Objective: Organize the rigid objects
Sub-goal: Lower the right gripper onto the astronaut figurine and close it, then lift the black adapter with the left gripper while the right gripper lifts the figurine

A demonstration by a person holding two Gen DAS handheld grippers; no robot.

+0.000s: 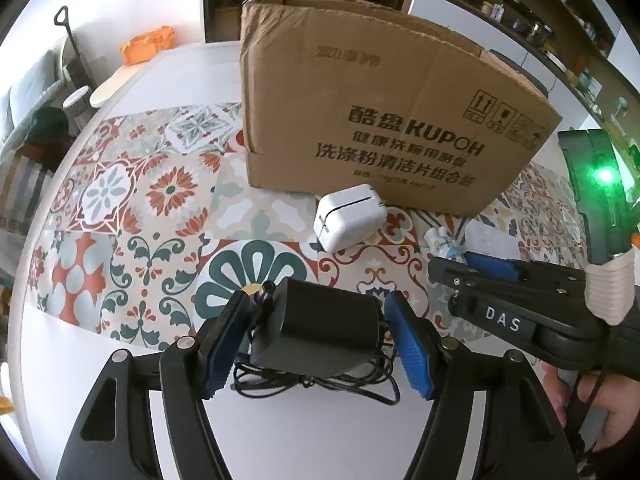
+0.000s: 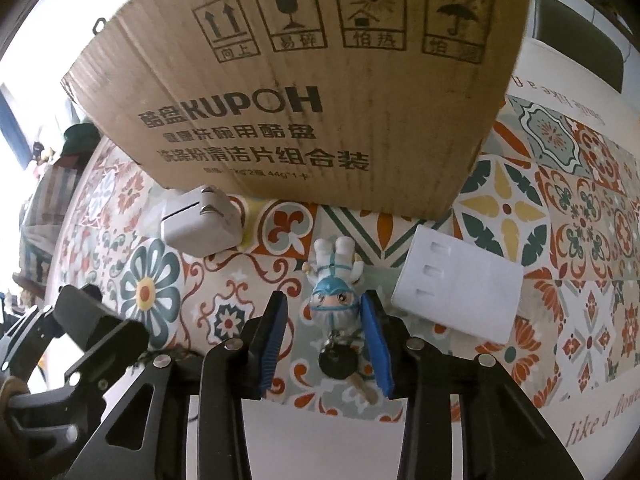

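Observation:
My left gripper (image 1: 320, 340) is open around a black power adapter (image 1: 320, 330) with a coiled black cable (image 1: 320, 384) on the table; the pads stand beside it, a gap on each side. My right gripper (image 2: 328, 336) is open around a small white and blue figurine keychain (image 2: 334, 292) with a black key (image 2: 338, 360) lying on the patterned cloth. It also shows in the left wrist view (image 1: 472, 270) at the right. A white charger plug (image 1: 348, 216) (image 2: 200, 224) lies in front of a brown KUPOH cardboard box (image 1: 380, 92) (image 2: 300, 80).
A flat white multi-port charger (image 2: 460, 288) lies right of the figurine. The patterned cloth (image 1: 120, 200) covers a round white table (image 1: 80, 360). An orange item (image 1: 148, 44) and a cream paddle shape (image 1: 112, 84) lie at the table's far left edge. Shelves stand behind.

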